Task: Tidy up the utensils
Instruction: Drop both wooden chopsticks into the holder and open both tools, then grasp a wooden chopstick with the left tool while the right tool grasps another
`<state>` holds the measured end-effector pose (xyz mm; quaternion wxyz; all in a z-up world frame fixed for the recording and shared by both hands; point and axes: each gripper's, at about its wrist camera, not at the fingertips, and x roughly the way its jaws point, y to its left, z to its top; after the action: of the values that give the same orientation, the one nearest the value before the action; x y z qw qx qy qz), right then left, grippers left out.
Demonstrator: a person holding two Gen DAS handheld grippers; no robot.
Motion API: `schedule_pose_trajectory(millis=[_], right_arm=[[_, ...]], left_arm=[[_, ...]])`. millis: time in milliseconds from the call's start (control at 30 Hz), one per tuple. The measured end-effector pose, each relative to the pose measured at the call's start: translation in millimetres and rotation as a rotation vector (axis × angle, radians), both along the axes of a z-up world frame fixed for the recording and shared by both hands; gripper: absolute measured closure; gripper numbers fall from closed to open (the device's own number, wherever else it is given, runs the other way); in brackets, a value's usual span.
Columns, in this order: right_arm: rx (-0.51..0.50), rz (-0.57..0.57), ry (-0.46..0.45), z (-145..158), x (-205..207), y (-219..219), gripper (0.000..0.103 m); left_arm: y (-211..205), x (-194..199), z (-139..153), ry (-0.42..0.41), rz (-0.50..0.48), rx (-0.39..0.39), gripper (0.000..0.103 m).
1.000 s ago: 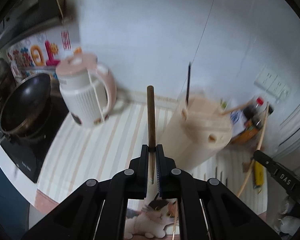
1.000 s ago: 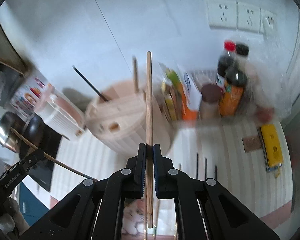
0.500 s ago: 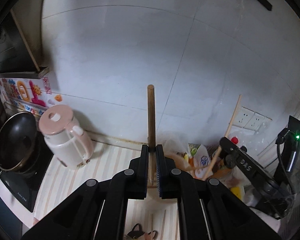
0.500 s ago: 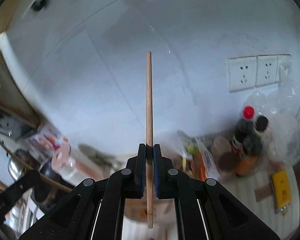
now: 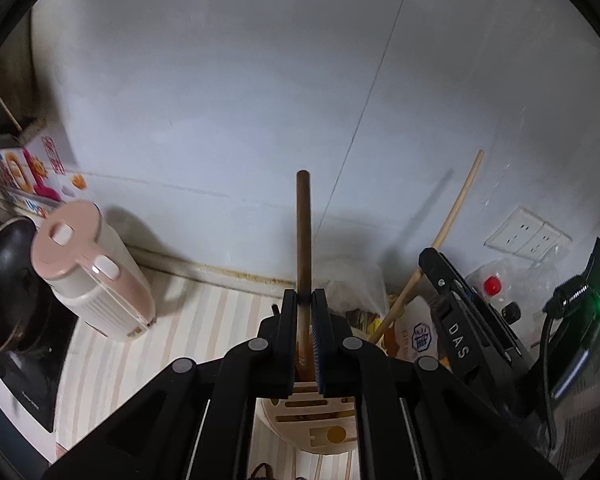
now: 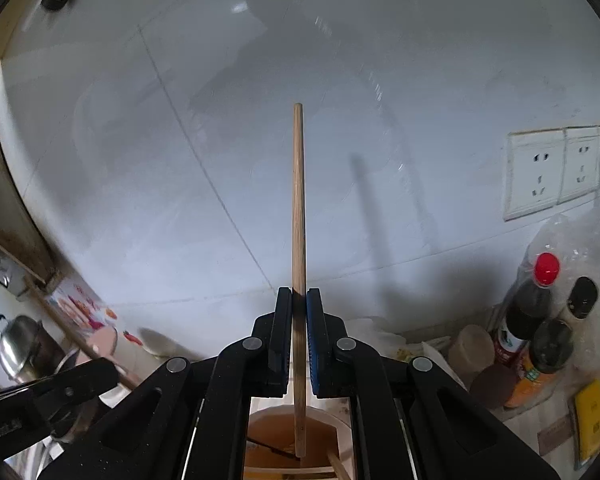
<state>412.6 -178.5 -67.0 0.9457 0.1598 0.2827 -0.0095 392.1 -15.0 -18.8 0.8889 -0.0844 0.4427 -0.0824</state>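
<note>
Since a second ago: both grippers raised and tipped up toward the wall; beige utensil holder (image 5: pixel 320 428), then ahead of the fingers, now low between and beneath them in both views.
Far left of left fingers: black pan (image 5: pixel 8 288), cut off by the frame edge; colourful box (image 5: pixel 24 184) behind it, print unreadable.
Left of left fingers: pink and white kettle (image 5: pixel 96 276) on the striped counter (image 5: pixel 204 320), well apart from the fingers.
Left gripper (image 5: pixel 305 300): pinching a dark wooden stick (image 5: pixel 303 232), upright between the pads; lower end hidden behind the fingers, so whether it reaches the holder cannot be told.
Below left fingers: slotted top of the holder, partly covered by the gripper body.
Right of left fingers: clear bag and packets, hard to make out; red-capped bottle (image 5: pixel 492 285) mostly hidden behind the other gripper.
Right gripper (image 6: pixel 299 304): pinching a pale wooden chopstick (image 6: pixel 299 200), upright; lower tip showing below the pads, over the holder's open mouth, contact unclear.
Left of right fingers: steel pot (image 6: pixel 18 346), blurred; left gripper's body crossing the lower corner.
Right of right fingers: dark bottles, one red-capped; wall sockets (image 6: pixel 556 172) above; yellow item (image 6: pixel 590 412) near the frame edge, unidentifiable.
</note>
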Motion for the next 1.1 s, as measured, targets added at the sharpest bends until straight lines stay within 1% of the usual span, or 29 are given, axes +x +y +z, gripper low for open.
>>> schedule_pose_trajectory(millis=[100, 233, 300, 333, 367, 400, 433, 467, 500, 533, 600, 633, 667, 700, 767, 800, 867, 900, 967, 1100], right_arm=[[-0.014, 0.023, 0.025, -13, 2, 2, 0.096], [-0.043, 0.078, 0.085, -21, -2, 6, 0.095], [-0.035, 0.102, 0.117, -22, -7, 3, 0.095], [-0.035, 0.107, 0.143, -20, -9, 2, 0.091], [-0.032, 0.112, 0.155, -18, -14, 1, 0.080], [-0.023, 0.117, 0.162, -15, -18, -2, 0.073], [-0.023, 0.107, 0.168, -9, -24, -6, 0.062], [-0.022, 0.101, 0.172, -4, -30, -8, 0.059], [-0.017, 0.095, 0.173, 3, -38, -12, 0.058], [-0.025, 0.077, 0.182, 7, -44, -15, 0.056], [-0.019, 0.040, 0.197, 17, -62, -25, 0.053], [-0.031, 0.021, 0.211, 18, -68, -28, 0.050], [-0.043, -0.001, 0.224, 20, -76, -33, 0.047], [-0.041, -0.017, 0.228, 21, -85, -37, 0.046], [-0.063, -0.050, 0.247, 18, -105, -42, 0.037], [-0.064, -0.064, 0.251, 14, -116, -45, 0.035], [-0.063, -0.085, 0.267, 5, -132, -51, 0.029], [-0.060, -0.091, 0.279, -1, -139, -53, 0.027], [-0.071, -0.115, 0.309, -15, -149, -56, 0.018], [-0.080, -0.144, 0.375, -44, -161, -69, 0.017]], left_arm=[[0, 5, -12, 0.031, -0.007, 0.002, 0.098], [4, 1, -14, 0.085, -0.007, -0.027, 0.097], [1, -2, -6, 0.062, -0.008, -0.020, 0.091], [1, -6, 0, 0.045, -0.009, 0.000, 0.089], [2, -12, 8, 0.023, -0.009, 0.012, 0.079], [3, -16, 13, 0.006, -0.001, 0.025, 0.060], [6, -21, 19, -0.010, 0.012, 0.038, 0.048], [10, -27, 24, -0.028, 0.024, 0.047, 0.028], [13, -30, 27, -0.041, 0.033, 0.055, 0.022], [16, -37, 30, -0.057, 0.042, 0.068, 0.022], [22, -49, 30, -0.062, 0.055, 0.087, 0.021], [25, -55, 29, -0.061, 0.059, 0.091, 0.018], [27, -59, 27, -0.062, 0.063, 0.095, 0.005], [30, -65, 23, -0.064, 0.068, 0.101, 0.000], [33, -76, 12, -0.061, 0.084, 0.119, 0.000], [34, -80, 5, -0.049, 0.092, 0.128, 0.000], [33, -86, -12, -0.014, 0.083, 0.141, 0.000], [32, -88, -21, 0.003, 0.079, 0.151, 0.000], [31, -92, -39, 0.041, 0.077, 0.182, 0.000], [23, -104, -83, 0.108, 0.063, 0.226, 0.000]])
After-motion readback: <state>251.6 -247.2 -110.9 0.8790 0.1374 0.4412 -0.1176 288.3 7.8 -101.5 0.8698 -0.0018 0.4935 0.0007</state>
